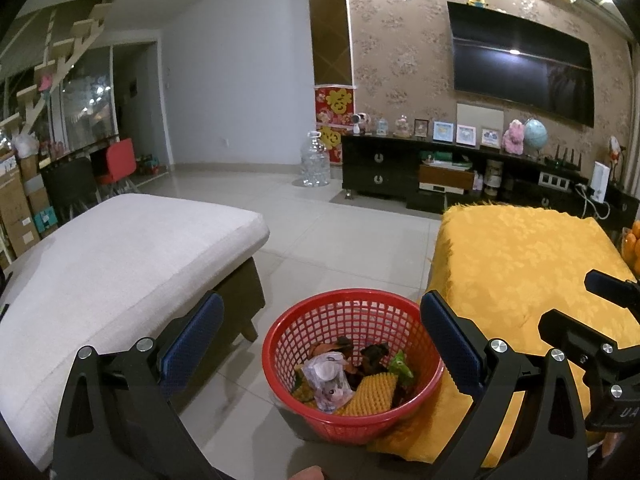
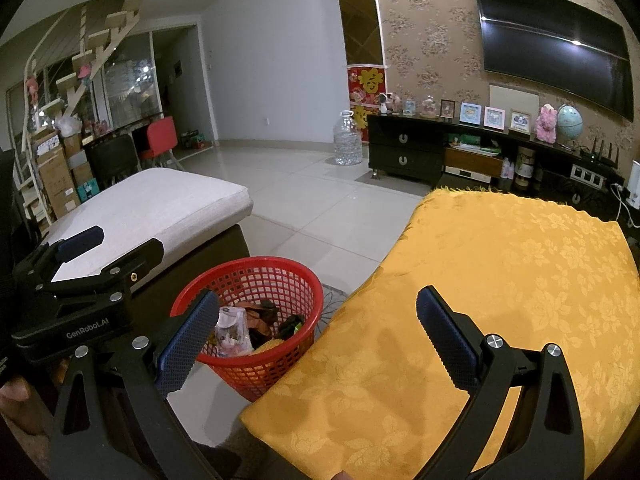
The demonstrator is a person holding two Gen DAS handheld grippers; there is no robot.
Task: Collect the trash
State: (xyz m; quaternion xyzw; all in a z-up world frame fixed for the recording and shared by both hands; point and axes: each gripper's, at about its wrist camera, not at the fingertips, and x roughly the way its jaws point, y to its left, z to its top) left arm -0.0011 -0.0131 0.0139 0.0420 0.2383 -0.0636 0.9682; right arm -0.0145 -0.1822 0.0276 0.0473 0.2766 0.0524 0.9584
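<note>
Left gripper (image 1: pixel 322 344) fingers spread, empty, above red basket (image 1: pixel 352 364) on floor between grey ottoman (image 1: pixel 120 256) and yellow-clothed surface (image 2: pixel 500 280). Trash (image 1: pixel 344 384) inside basket. Right gripper (image 2: pixel 318 340) spread, empty, over surface edge.

Readable text: one brand mark, one partial
"GenRobot.AI" on left gripper (image 2: pixel 86 334) body; "UA" fragment on right gripper (image 1: pixel 624 412) body.

place: home living room | cues: wall television (image 1: pixel 520 68), sofa (image 1: pixel 120 264), staircase (image 2: pixel 80 64)
</note>
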